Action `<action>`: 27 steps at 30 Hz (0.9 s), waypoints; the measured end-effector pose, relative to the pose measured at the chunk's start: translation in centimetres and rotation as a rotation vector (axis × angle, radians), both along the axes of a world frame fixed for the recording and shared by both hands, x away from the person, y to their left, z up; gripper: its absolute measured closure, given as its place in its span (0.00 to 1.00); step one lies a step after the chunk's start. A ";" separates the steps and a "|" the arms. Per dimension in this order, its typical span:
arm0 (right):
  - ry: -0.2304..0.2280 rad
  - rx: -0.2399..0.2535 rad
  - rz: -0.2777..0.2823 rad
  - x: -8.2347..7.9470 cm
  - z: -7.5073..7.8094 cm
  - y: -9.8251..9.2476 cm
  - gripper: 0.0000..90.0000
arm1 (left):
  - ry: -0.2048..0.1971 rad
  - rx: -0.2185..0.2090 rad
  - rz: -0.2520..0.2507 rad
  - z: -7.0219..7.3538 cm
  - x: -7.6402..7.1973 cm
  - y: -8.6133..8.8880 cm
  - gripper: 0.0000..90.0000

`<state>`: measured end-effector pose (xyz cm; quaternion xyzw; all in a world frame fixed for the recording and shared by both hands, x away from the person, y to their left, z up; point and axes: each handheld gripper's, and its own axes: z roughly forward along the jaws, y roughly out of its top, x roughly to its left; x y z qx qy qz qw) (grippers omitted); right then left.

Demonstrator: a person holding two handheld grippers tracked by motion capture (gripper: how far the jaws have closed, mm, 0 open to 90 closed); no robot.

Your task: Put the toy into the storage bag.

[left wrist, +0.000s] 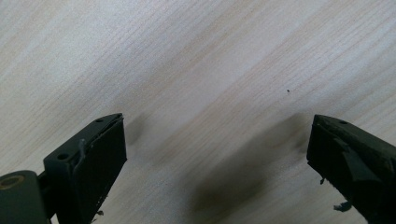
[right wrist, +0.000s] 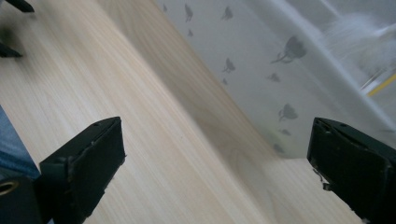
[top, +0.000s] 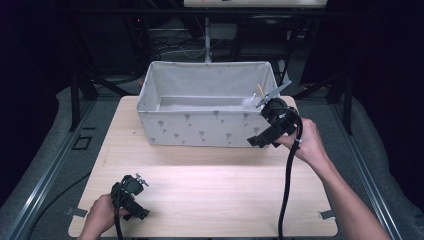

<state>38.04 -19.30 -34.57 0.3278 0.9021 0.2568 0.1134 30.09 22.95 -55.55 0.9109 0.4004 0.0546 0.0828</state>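
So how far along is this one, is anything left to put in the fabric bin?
Done, it seems: a slim yellow-handled tool leans inside the fabric bin at its right end. In hand: nothing; the right tongs hang open beside the bin's front right corner, and the left tongs rest open on the table. Left: no loose item lies on the tabletop.

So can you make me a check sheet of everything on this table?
Surface: pale wooden table, bare in front.
Job's things: white cloth box with small grey prints at the back; something yellow and white inside its right end, too blurred to name.
Clutter: nothing seen.
Grippers: left gripper open over bare wood; right gripper open beside the box, nothing between its jaws.
Cables: black cable trails from the right gripper.
Surroundings: dark frames, grey floor.
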 end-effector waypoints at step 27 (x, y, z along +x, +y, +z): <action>0.212 -0.014 0.034 -4.7 -13.9 0.5 0.03 | 0.001 -0.014 -0.004 -0.1 0.1 -0.1 0.05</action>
